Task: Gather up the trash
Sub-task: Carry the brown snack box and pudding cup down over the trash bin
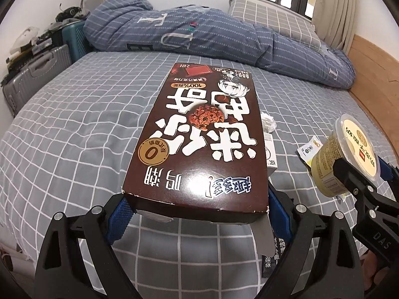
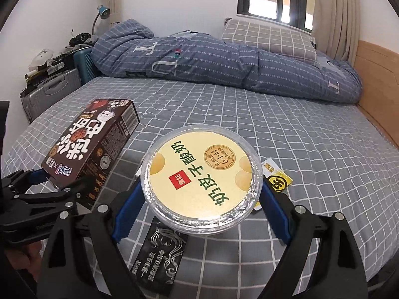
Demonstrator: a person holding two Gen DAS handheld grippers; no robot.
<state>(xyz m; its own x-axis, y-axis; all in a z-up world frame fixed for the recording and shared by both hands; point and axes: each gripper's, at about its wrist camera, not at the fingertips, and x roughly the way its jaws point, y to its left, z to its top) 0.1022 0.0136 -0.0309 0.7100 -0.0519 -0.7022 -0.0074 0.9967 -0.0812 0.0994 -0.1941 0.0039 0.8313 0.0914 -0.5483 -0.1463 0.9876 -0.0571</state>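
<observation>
The left gripper held a brown cookie box by its near end, its jaws pinching the box's two long sides so that the carton stuck out flat ahead of it, clear of the bed. The box's printed top faced up, with large white characters and a picture of a chocolate cookie. In the right wrist view the same box sat at nine o'clock of the yogurt cup, tilted, its far end higher than the clamped end.

The right gripper carried a yogurt cup, its jaws spread wide and pressed on the cup's opposite sides just under the rim. The cup stood upright, with a clear plastic cover over a pale yellow foil lid bearing green characters and a small red square. From the left wrist view the cup hung at three o'clock of the box, well apart from it.

More rubbish lay on the grey checked sheet. A black packet with white line art lay flat at six o'clock of the cup. A yellow sachet lay at three o'clock of the cup, just beside the right jaw. In the left wrist view a crumpled white tissue and a small white carton showed at the box's three o'clock edge. A rolled blue checked quilt lay across the far side of the bed at twelve o'clock, a grey checked pillow beside it.
</observation>
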